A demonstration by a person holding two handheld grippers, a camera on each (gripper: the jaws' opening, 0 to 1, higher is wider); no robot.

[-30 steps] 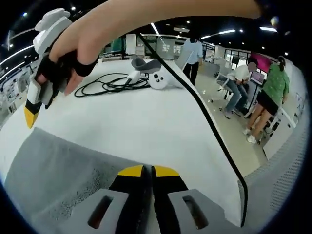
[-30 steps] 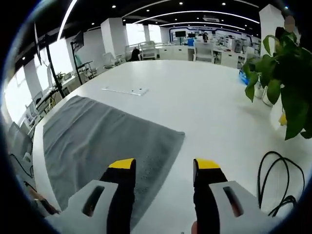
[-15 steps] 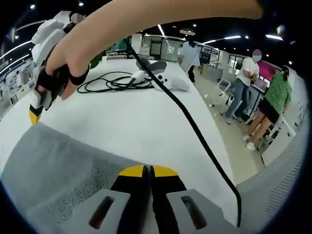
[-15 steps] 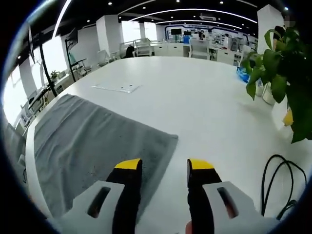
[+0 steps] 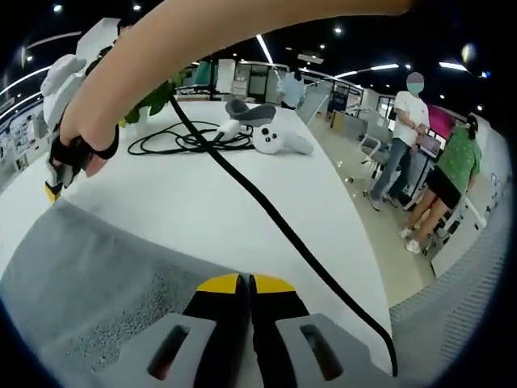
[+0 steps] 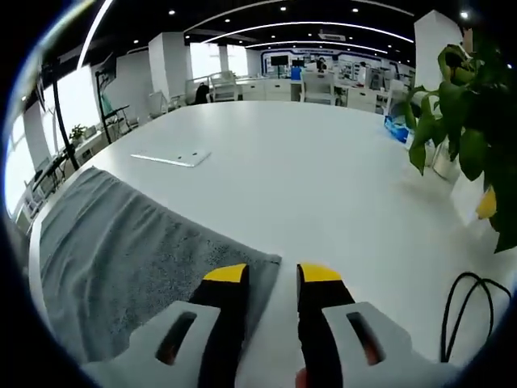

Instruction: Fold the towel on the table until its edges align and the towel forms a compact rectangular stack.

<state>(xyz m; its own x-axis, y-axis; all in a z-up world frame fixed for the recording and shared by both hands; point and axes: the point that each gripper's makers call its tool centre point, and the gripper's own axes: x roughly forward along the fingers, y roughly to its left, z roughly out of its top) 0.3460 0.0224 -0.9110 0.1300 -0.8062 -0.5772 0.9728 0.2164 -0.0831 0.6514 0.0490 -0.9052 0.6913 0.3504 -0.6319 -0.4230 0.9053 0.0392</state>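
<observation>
Your left gripper (image 5: 246,283) has its 2 yellow-tipped jaws pressed together at the near edge of the towel (image 5: 89,275). From the left gripper view you cannot tell whether cloth is caught between them. The grey towel lies flat on the white table (image 5: 218,186), spreading away to the left of those jaws.

In the same view your right hand (image 5: 77,145) comes in from the upper left, holding the right gripper (image 5: 52,191) with its yellow tip just above the towel's far edge. A black cable (image 5: 275,226) runs from that hand diagonally across the table and off its near right corner. Farther back lie a coil of black cord (image 5: 182,141) and a white controller (image 5: 271,139). Beyond the table edge, 3 people (image 5: 440,174) are on the office floor.

In the right gripper view your right gripper (image 6: 271,279) is slightly parted, with a narrow gap between the 2 jaws. They straddle the towel's corner (image 6: 266,260), the left jaw over the cloth and the right jaw over bare table. The towel (image 6: 121,259) stretches away to the left. A flat white plate (image 6: 171,158) lies on the table beyond it, well apart. A green plant (image 6: 472,105) stands at the right, and a black loop of cord (image 6: 472,311) lies below it.
</observation>
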